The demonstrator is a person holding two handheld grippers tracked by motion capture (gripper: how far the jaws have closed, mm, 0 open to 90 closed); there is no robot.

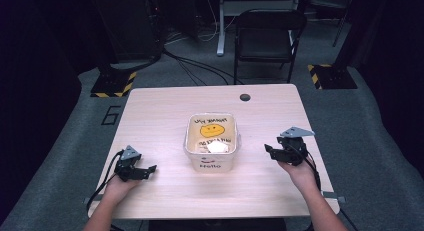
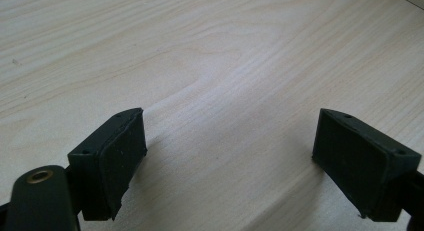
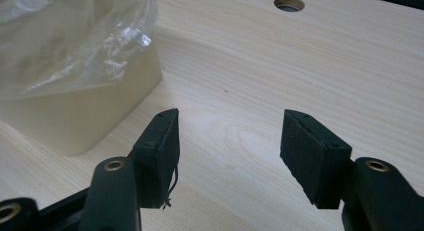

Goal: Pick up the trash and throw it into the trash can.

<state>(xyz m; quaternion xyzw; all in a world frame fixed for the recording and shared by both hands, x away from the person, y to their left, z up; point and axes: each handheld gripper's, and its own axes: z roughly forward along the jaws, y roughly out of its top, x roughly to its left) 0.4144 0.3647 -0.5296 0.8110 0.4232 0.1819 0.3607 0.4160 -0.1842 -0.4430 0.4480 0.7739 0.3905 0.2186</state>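
A square cream tub (image 1: 211, 142) stands in the middle of the table, lined with clear plastic film (image 3: 70, 36), with a yellow smiley and writing showing inside. Something white (image 1: 218, 147) lies in it. My left gripper (image 1: 149, 170) rests low at the table's front left, open, with bare wood between its pads (image 2: 120, 161). My right gripper (image 1: 268, 151) hovers to the right of the tub, jaws pointing at it, open with nothing between the pads (image 3: 162, 156). The tub's corner (image 3: 80, 111) sits just left of the right jaws.
The light wooden table (image 1: 165, 106) has a round cable hole (image 1: 245, 97) near its far edge. A black folding chair (image 1: 267, 38) stands behind it, with cables and striped floor plates (image 1: 114, 85) on the grey carpet.
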